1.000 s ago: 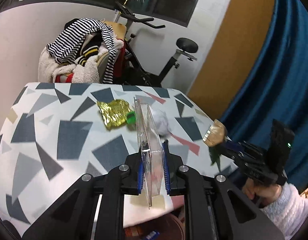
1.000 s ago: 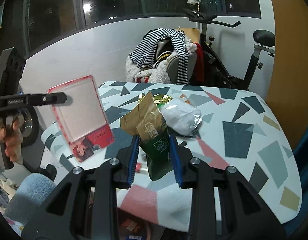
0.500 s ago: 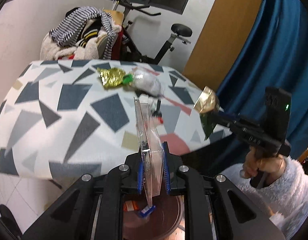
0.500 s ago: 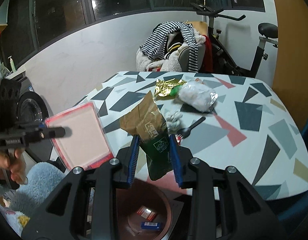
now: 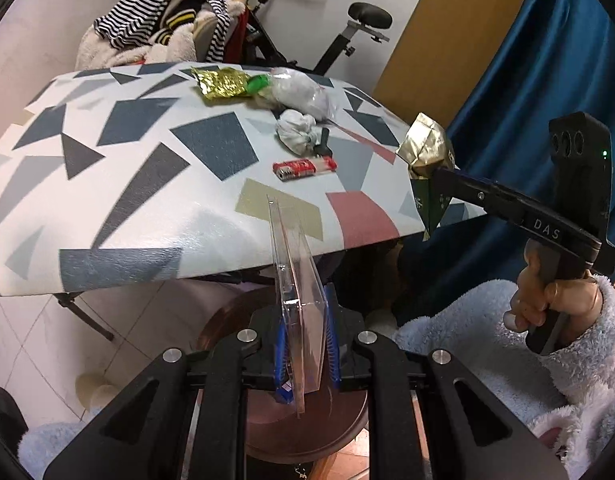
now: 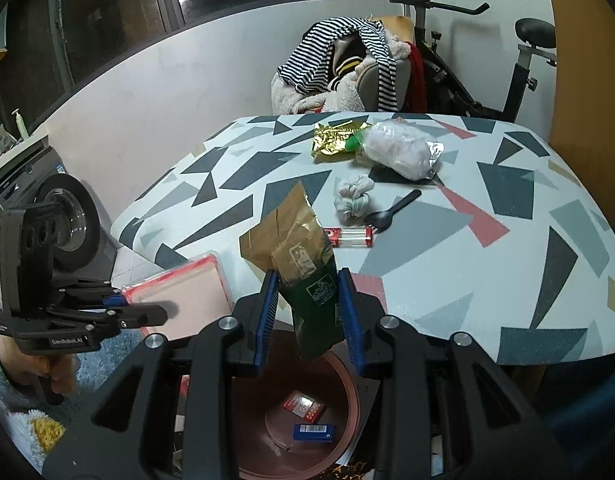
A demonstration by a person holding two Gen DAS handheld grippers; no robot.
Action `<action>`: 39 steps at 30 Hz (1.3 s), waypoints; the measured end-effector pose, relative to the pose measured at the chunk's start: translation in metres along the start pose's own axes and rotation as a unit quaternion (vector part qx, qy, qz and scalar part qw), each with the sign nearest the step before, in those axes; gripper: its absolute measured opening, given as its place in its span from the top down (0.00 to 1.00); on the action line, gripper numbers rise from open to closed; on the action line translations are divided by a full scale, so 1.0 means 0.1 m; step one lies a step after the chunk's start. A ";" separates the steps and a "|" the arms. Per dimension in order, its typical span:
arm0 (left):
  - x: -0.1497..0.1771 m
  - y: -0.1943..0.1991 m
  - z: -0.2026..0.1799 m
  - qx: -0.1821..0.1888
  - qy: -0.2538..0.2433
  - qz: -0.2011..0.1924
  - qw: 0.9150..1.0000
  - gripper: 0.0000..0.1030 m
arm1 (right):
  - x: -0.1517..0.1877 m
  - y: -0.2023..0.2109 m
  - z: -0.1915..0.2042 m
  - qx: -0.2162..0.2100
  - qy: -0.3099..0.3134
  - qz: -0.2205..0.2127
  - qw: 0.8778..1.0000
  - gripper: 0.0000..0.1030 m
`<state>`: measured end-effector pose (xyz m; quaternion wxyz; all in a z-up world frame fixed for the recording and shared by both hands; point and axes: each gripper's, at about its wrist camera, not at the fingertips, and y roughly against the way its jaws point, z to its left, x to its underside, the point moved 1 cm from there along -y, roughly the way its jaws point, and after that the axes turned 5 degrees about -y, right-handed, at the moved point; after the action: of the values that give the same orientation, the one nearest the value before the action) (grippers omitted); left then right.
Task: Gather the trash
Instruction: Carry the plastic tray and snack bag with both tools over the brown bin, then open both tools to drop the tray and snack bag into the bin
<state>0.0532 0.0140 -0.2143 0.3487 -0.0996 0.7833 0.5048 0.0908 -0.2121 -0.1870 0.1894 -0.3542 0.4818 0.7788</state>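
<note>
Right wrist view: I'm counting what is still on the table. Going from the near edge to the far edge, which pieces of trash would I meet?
Red lighter → black spoon → crumpled tissue → clear plastic bag → gold wrapper.

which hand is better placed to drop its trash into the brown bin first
Right, probably. The right gripper holds the green-and-gold bag directly above the brown bin, while the left gripper holds its clear plastic case nearer the rim.

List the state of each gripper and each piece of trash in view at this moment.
left gripper: shut on clear plastic case, above bin
right gripper: shut on green-and-gold bag, above bin
bin: open, two small packets inside
lighter: lying on table
black spoon: lying on table
</note>
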 end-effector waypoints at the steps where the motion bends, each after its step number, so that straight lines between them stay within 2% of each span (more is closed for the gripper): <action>1: -0.01 -0.03 0.00 0.005 -0.001 0.002 1.000 0.84 | 0.01 0.00 -0.01 0.000 -0.001 0.001 1.000 0.68; 2: -0.01 -0.05 -0.01 0.009 -0.003 0.003 1.000 0.82 | 0.01 -0.01 -0.02 0.001 -0.003 0.001 1.000 0.68; 4: -0.02 -0.07 -0.03 0.010 -0.011 0.003 1.000 0.63 | 0.03 -0.02 -0.04 0.000 -0.007 0.003 1.000 0.68; 6: -0.04 -0.04 -0.05 0.000 -0.018 -0.005 1.000 0.54 | 0.05 -0.03 -0.04 0.000 -0.009 0.005 1.000 0.68; 8: -0.06 0.00 -0.05 -0.001 -0.017 -0.012 1.000 0.52 | 0.08 -0.04 -0.04 -0.001 -0.009 0.007 1.000 0.68; 13: -0.13 0.19 -0.02 -0.030 -0.004 -0.040 0.999 0.30 | 0.17 -0.10 -0.01 -0.006 -0.011 0.020 1.000 0.68; 19: -0.16 0.43 0.00 -0.073 0.007 -0.068 0.995 0.11 | 0.34 -0.21 0.09 -0.016 -0.010 0.042 0.999 0.68; 28: -0.10 0.64 0.04 -0.117 0.016 -0.080 0.990 0.06 | 0.62 -0.41 0.20 -0.024 -0.013 0.070 0.997 0.68; 39: -0.08 0.66 0.13 -0.131 0.030 -0.087 0.987 0.06 | 0.80 -0.61 0.18 -0.013 -0.017 0.110 0.994 0.67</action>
<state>0.0318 0.0550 -0.1644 0.3510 -0.2273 0.7090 0.5679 0.0690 -0.1714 -0.2782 0.1059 -0.2881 0.5042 0.8072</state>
